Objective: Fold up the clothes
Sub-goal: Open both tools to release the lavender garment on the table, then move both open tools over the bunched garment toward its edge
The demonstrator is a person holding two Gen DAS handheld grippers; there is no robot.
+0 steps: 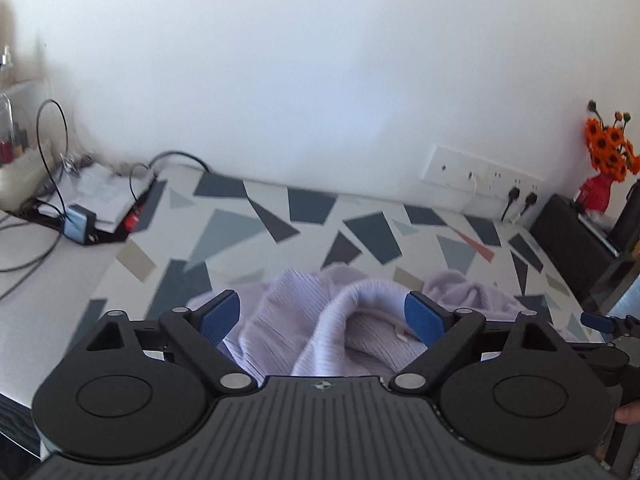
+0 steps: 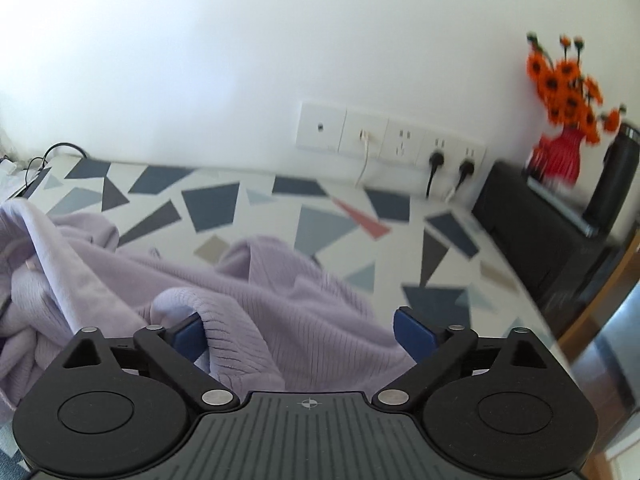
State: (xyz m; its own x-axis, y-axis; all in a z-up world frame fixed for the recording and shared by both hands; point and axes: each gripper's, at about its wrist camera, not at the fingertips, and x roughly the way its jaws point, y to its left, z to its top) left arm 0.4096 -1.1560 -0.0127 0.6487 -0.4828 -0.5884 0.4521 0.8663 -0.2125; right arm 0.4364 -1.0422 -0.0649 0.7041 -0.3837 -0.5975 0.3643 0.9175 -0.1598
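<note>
A lilac knitted sweater (image 1: 280, 312) lies crumpled on the patterned table. Its neckline with a small label (image 1: 400, 334) faces up in the left wrist view. My left gripper (image 1: 322, 300) hovers above it, open, with its blue pads (image 1: 222, 314) wide apart and nothing pressed between them. My right gripper (image 2: 298, 320) is also open over the sweater (image 2: 288, 292). A ribbed fold (image 2: 188, 300) rests against its left pad without being pinched. The right gripper's blue tip (image 1: 596, 320) shows at the right edge of the left wrist view.
The table carries a cloth with grey and blue shapes (image 1: 360, 232). A black tray of papers and cables (image 1: 100, 200) sits far left. Wall sockets with plugs (image 2: 392, 140), a black box (image 2: 540, 220), orange flowers in a red vase (image 2: 560, 120) and a black bottle (image 2: 616, 176) stand at the back right.
</note>
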